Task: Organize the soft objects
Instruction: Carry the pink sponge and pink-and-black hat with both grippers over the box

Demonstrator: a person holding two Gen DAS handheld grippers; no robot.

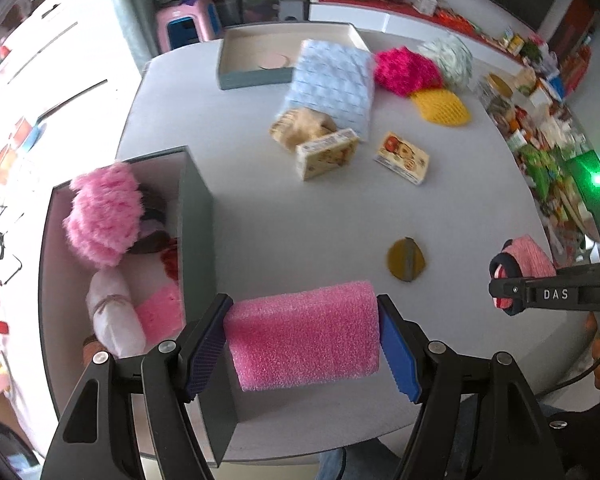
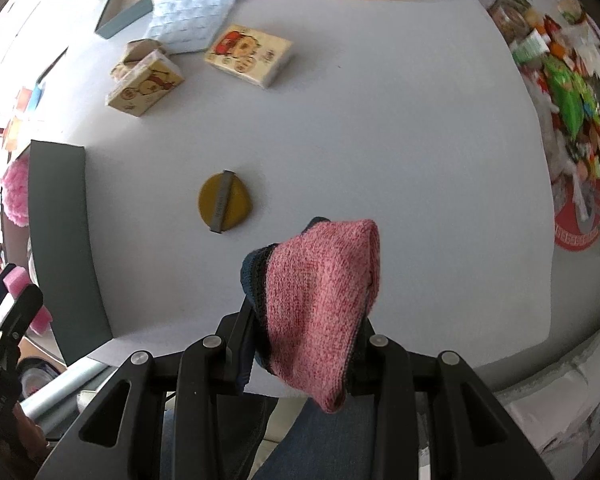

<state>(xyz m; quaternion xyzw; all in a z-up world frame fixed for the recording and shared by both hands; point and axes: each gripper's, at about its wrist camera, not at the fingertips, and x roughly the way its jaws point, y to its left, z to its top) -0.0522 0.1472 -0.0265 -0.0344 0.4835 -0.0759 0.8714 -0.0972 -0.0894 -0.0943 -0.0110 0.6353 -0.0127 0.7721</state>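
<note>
The left gripper (image 1: 302, 338) clamps a pink foam block (image 1: 304, 336) between its blue pads, jaws about half apart and pressing on the block's two ends, and holds it above the white table (image 1: 300, 216) just beside the near corner of the dark grey box (image 1: 198, 216). That box stands at the table's left edge and already contains a fluffy pink pom-pom (image 1: 104, 216), a white wrapped bundle (image 1: 116, 316), a flat pink sponge (image 1: 160, 310) and some darker items too hidden to make out. The right gripper (image 2: 304, 332) has its jaws fully closed on a folded pink knitted sock with a dark cuff (image 2: 320, 300), held off the table well to the right of the box. Between the box and the sock a round yellow lid with a grey strip (image 2: 224, 202) lies flat on the table. Beyond the box, toward the far side, lie two small printed cartons (image 1: 326, 154) (image 1: 402, 158), a tan crumpled item (image 1: 300, 126), and a pale blue quilted pouch (image 1: 332, 84) leaning onto a shallow open tray (image 1: 256, 78). Right of that tray rest a magenta fluffy piece (image 1: 406, 70), a white and green one (image 1: 450, 58) and a yellow foam net (image 1: 442, 106).
</note>
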